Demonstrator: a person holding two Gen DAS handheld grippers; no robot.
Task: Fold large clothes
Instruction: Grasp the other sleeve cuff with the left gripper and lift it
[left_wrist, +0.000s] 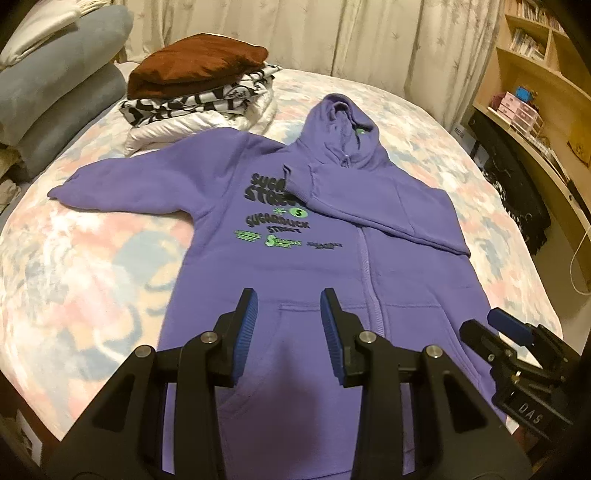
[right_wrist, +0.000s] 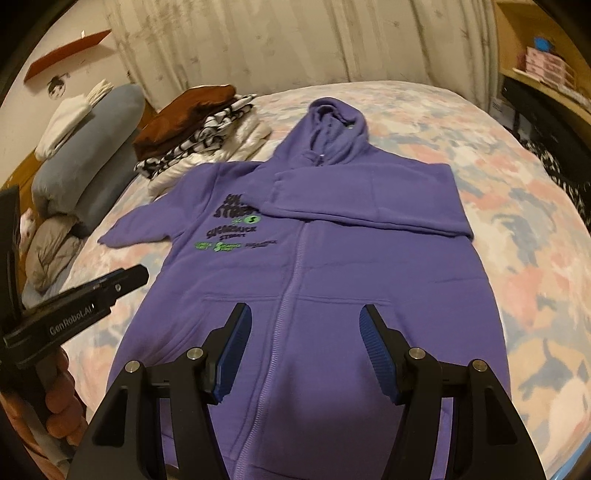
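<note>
Dim, warm indoor light; soft focus, slight blur, strong fisheye bending and dark corners.

we see hoodie (left_wrist: 332, 280) flat on bed (left_wrist: 85, 258) | one sleeve (left_wrist: 369, 206) across its chest | clothes stack (left_wrist: 199, 88) behind it, left | pillows (left_wrist: 55, 92) further left | shelves (left_wrist: 535, 74) right

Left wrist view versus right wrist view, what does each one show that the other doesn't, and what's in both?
Only the left wrist view shows the wooden bookshelf and the right hand-held gripper from the side.

Only the right wrist view shows the red-brown wall shelf, a hand, and the left hand-held gripper from the side.

Both show the purple zip-up hoodie laid flat on the floral bedspread, one sleeve folded across its chest, and the stack of folded clothes topped by a brown garment.
</note>
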